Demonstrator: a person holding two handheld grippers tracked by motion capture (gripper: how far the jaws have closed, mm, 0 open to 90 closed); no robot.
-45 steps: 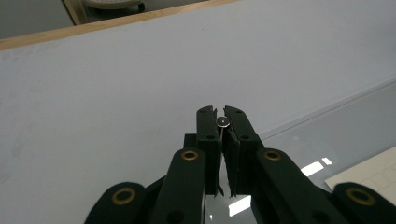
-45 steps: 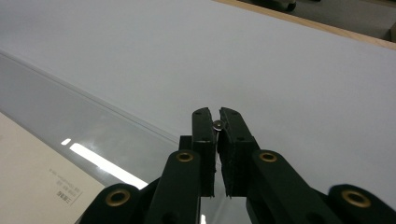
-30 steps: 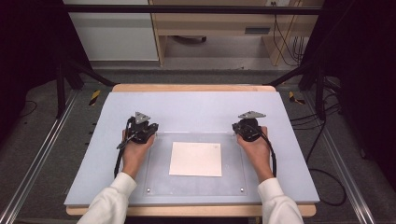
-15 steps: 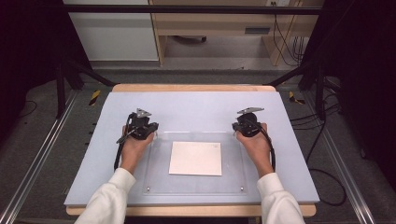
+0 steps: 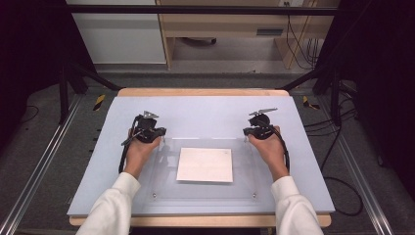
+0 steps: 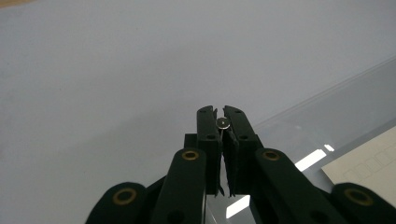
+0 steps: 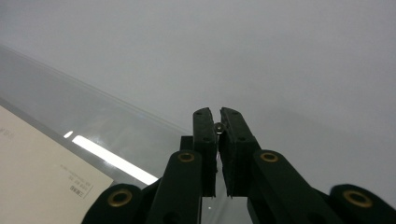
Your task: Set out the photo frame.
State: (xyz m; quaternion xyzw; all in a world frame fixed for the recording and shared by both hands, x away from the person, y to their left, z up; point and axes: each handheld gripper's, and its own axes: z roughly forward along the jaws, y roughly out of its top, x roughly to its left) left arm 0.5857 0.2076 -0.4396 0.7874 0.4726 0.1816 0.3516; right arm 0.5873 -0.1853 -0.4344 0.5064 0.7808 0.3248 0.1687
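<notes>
- My left gripper (image 5: 157,131) has its fingers (image 6: 208,140) pressed together with nothing between them. A small round screw head on the clear sheet shows just past their tips in the left gripper view.
- My right gripper (image 5: 250,130) is the same: fingers (image 7: 204,140) closed, empty, and a tiny bead-like screw sits just ahead of the tips in the right gripper view.
- The thing I am working toward, as I judge it, is the white paper (image 5: 205,164). It lies flat under or on the clear plate (image 5: 244,191); I cannot tell which. It is between my two grippers and a little back toward my wrists, well apart from both sets of tips.
- Nothing looks started: the paper is square to the plate, uncreased and untouched. All the handling is left, and I would have to part my fingers first.
- Edges: each gripper rests at a far corner of the clear plate, so its far edge runs just under my tips. The paper's edge shows inward of my left fingers (image 6: 364,163) and inward of my right (image 7: 42,172).
- Room: ahead of both tips the blue-grey mat (image 5: 205,110) is bare up to the table's wooden edge (image 5: 200,92), and the stretch between my hands is free too.
</notes>
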